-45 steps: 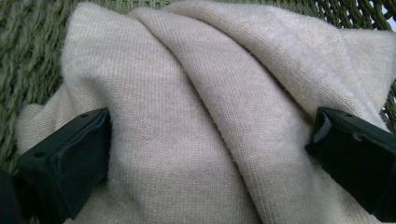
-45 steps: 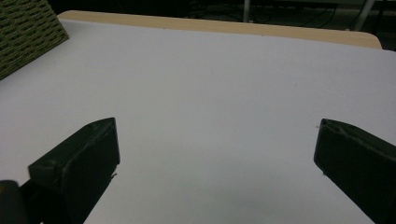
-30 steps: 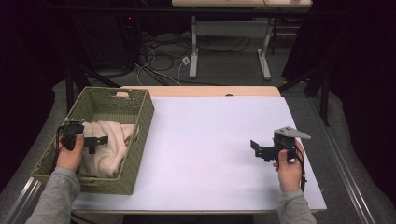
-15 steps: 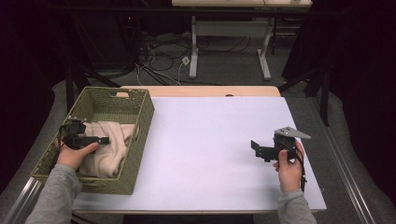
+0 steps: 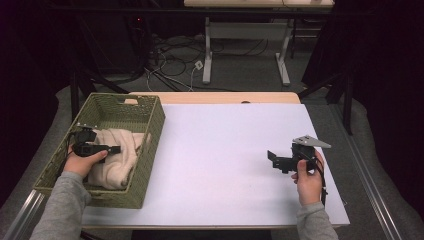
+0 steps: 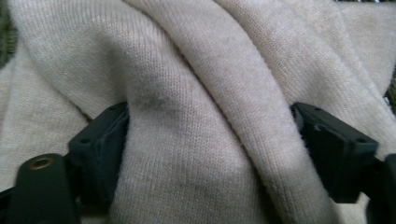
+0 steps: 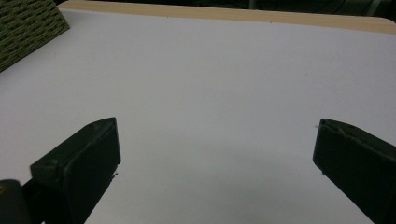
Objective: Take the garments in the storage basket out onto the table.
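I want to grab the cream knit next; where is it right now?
The cream knit lies bunched inside the green woven basket at the table's left side in the high view. The left gripper straddles one of its folds, jaws apart.

Counter (image 5: pixel 220 150) lies bare across mid-frame and right — free passage; the basket (image 5: pixel 150 145) walls block the left side.

Cream knit cloth (image 6: pixel 196 116) in an olive-green woven basket (image 5: pixel 150 130); white desk (image 5: pixel 225 150), tan edge; black tongs (image 7: pixel 210 172); sleeves (image 5: pixel 60 210) apparently grey.
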The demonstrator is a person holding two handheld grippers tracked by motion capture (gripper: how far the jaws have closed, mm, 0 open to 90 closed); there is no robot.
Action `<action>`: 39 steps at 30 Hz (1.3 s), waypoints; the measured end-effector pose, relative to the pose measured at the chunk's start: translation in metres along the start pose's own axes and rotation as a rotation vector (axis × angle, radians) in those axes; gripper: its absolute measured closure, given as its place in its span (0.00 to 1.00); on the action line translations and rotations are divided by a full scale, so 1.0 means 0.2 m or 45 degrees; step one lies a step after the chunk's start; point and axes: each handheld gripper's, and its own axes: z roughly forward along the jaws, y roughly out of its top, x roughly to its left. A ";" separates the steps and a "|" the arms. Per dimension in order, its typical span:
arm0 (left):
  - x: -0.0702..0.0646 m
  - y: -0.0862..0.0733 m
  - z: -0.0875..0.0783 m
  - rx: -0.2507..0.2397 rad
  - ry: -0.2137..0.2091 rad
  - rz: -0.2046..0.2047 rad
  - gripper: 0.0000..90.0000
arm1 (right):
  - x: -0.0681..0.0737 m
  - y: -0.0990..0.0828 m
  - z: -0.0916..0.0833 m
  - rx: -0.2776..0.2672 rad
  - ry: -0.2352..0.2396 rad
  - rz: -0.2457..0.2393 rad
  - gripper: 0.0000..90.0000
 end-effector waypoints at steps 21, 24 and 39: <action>0.01 0.00 -0.06 -0.055 -0.092 0.003 0.68 | -0.01 0.00 0.00 0.013 -0.012 0.009 0.01; 0.01 0.00 -0.07 -0.085 -0.089 -0.011 0.70 | -0.01 0.00 0.00 0.015 -0.009 0.001 0.02; -0.05 0.01 -0.21 -0.259 -0.111 0.002 0.73 | -0.02 0.00 0.00 0.005 -0.016 0.013 0.02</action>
